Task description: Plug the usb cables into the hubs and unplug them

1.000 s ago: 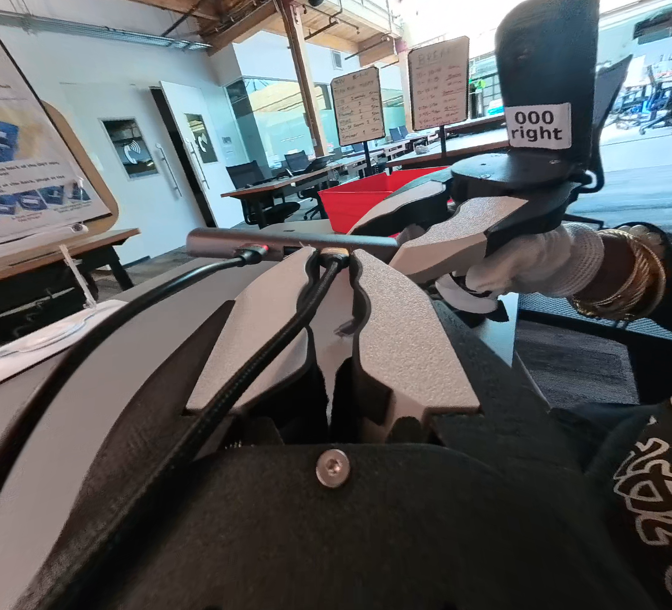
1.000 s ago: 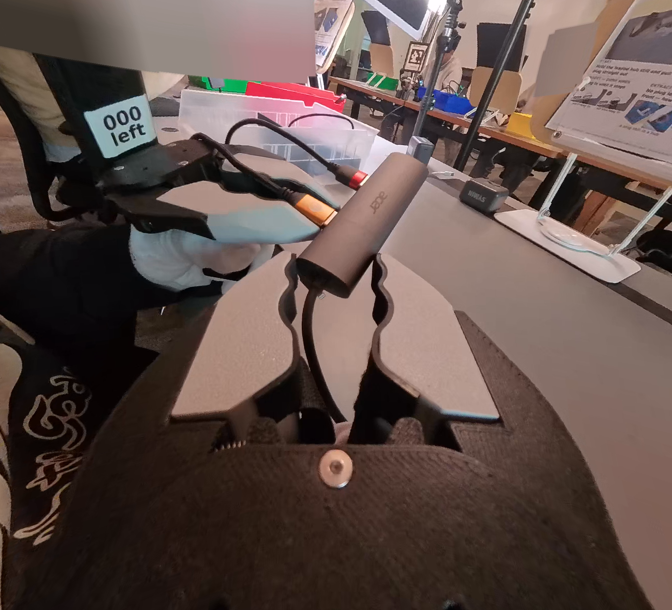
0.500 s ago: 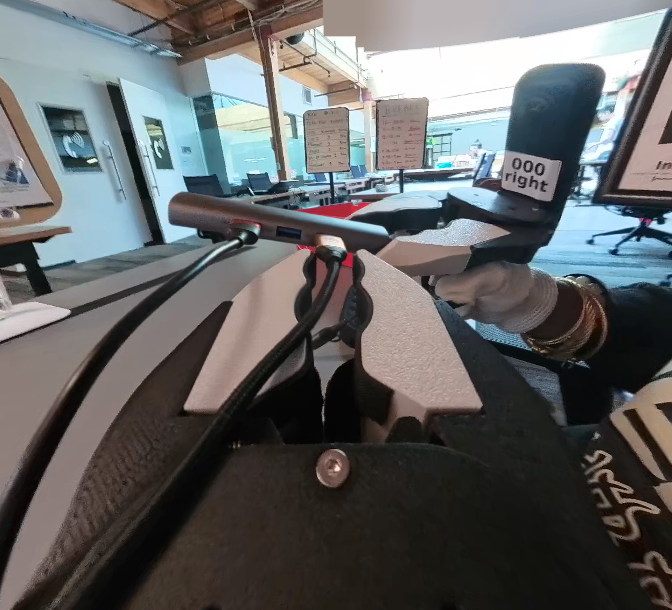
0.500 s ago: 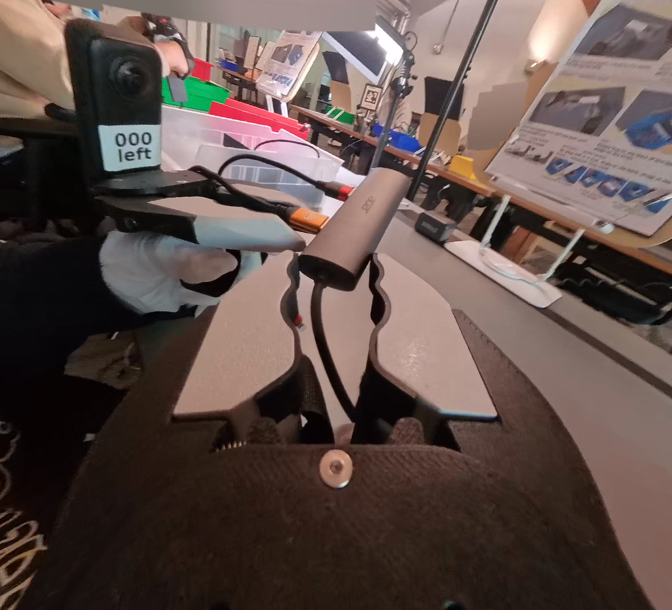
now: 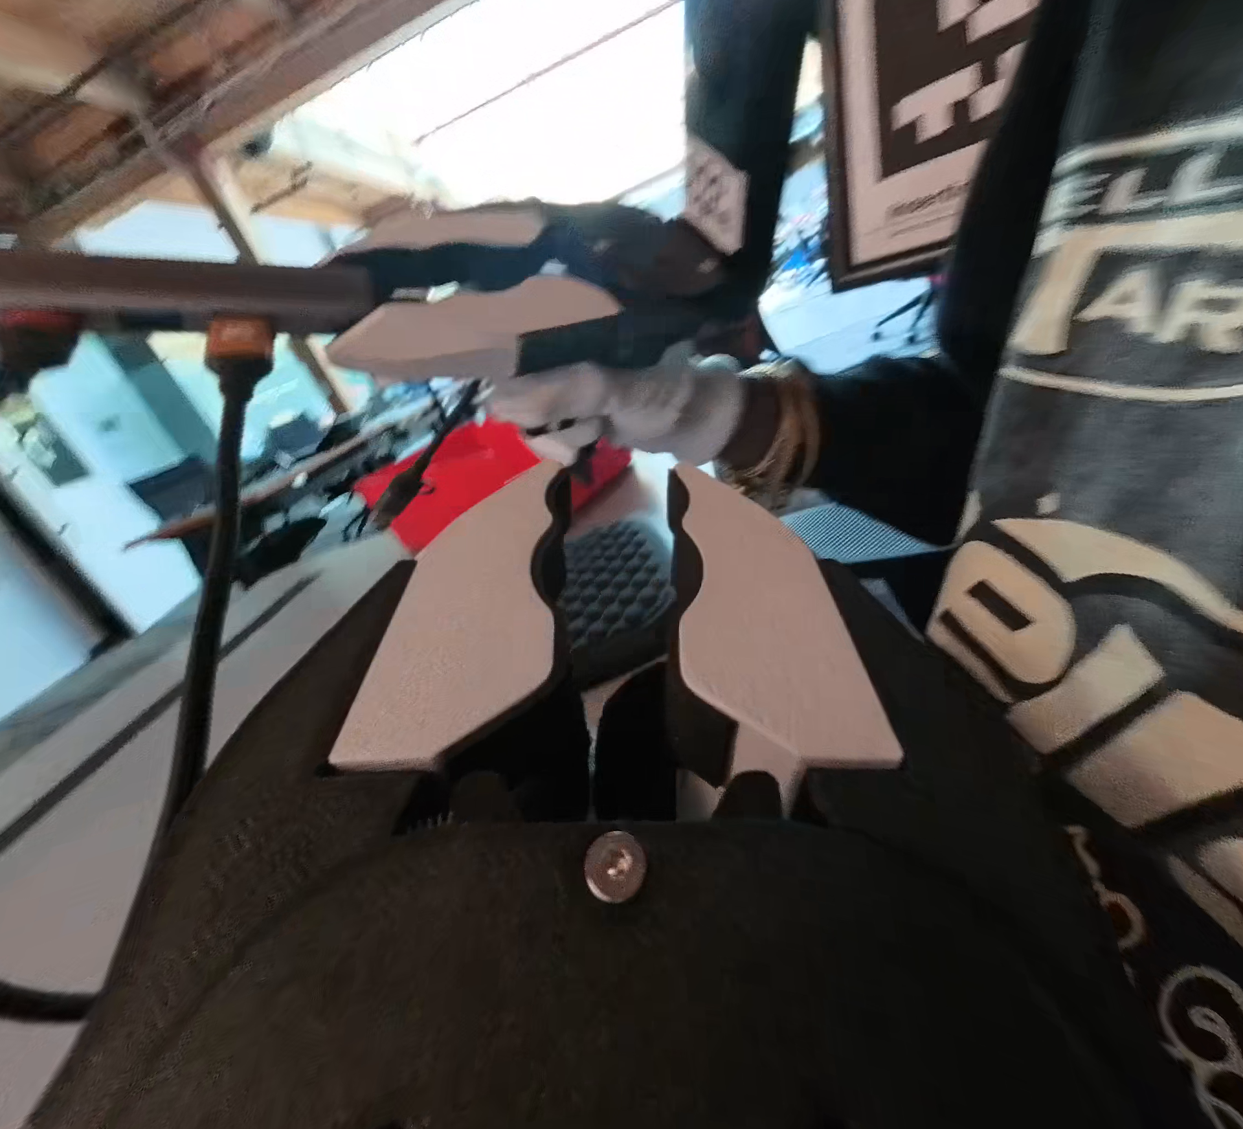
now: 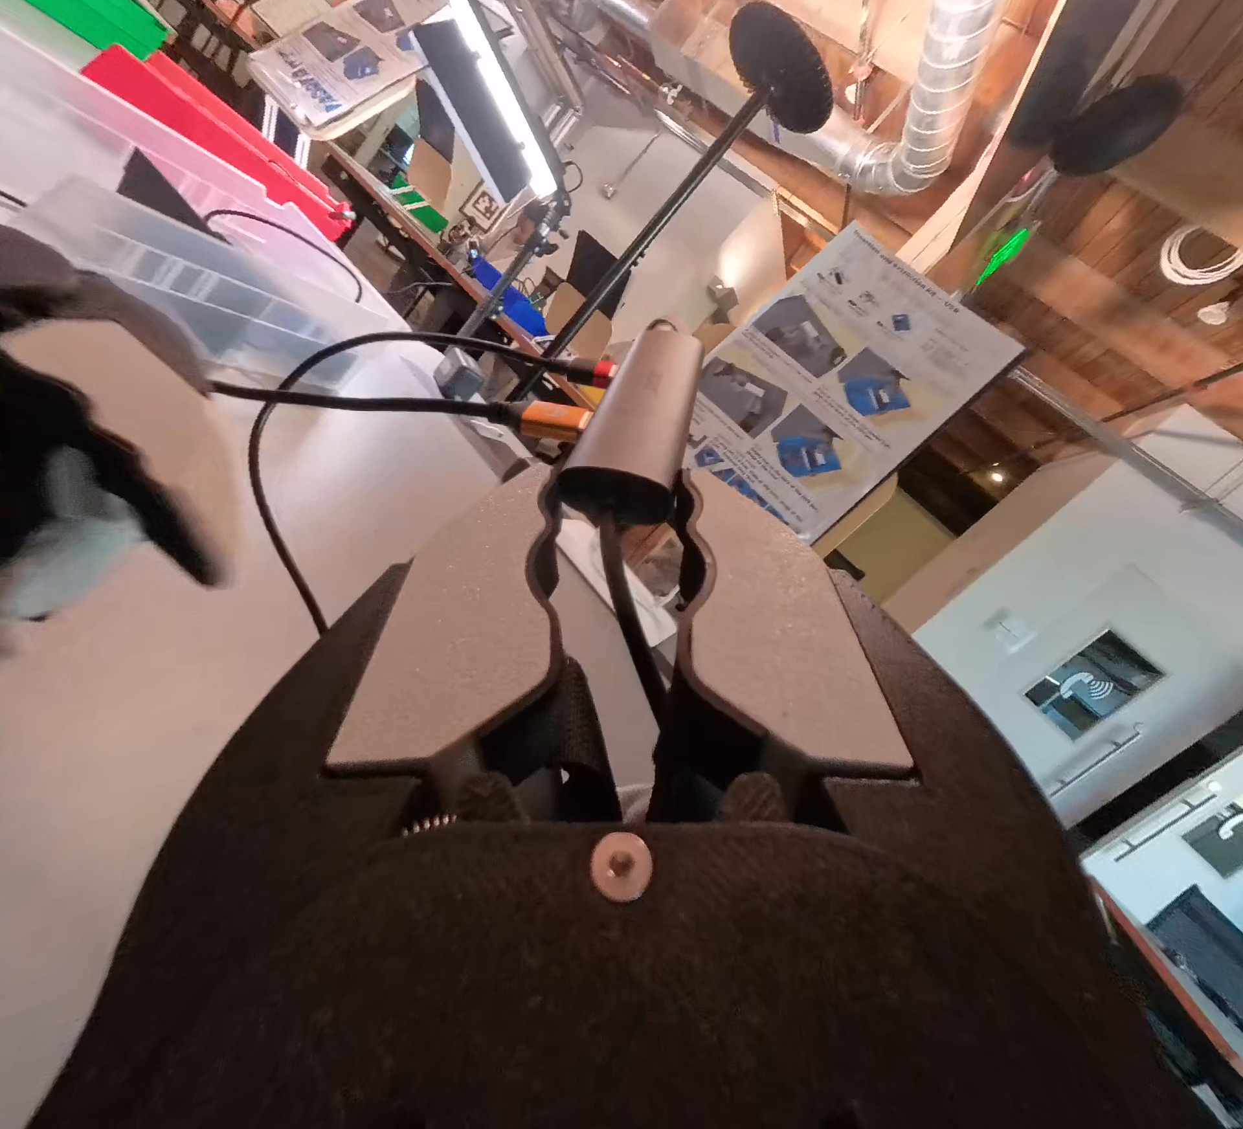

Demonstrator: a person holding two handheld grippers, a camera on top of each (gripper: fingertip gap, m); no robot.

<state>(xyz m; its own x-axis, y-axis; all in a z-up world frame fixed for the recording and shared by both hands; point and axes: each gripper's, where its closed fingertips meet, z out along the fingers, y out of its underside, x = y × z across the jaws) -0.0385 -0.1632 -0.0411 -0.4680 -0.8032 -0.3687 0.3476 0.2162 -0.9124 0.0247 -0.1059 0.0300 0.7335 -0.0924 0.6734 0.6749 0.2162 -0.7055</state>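
Observation:
In the right wrist view my right gripper (image 6: 615,485) is shut on the near end of a grey USB hub (image 6: 646,404) and holds it in the air, tilted upward. An orange-collared plug (image 6: 555,421) and a red-collared plug (image 6: 595,369) sit in the hub's left side, and their black cables trail off to the left. My left gripper (image 5: 619,485) is open with nothing between its fingers, below and to the right of the hub (image 5: 188,289). It shows blurred at the left edge of the right wrist view (image 6: 134,424). The orange plug (image 5: 239,343) hangs its cable straight down.
A grey table (image 6: 134,727) lies below. Clear plastic bins (image 6: 202,289) and red bins (image 6: 202,108) stand at the back left. A light stand pole (image 6: 639,256) and an instruction poster (image 6: 841,384) are beyond the hub. A person's dark printed shirt (image 5: 1110,491) is close on the right.
My left gripper let go of the orange plug's cable, opened and drew back to the right. The plug stayed in the hub. My right gripper tilted the hub upward.

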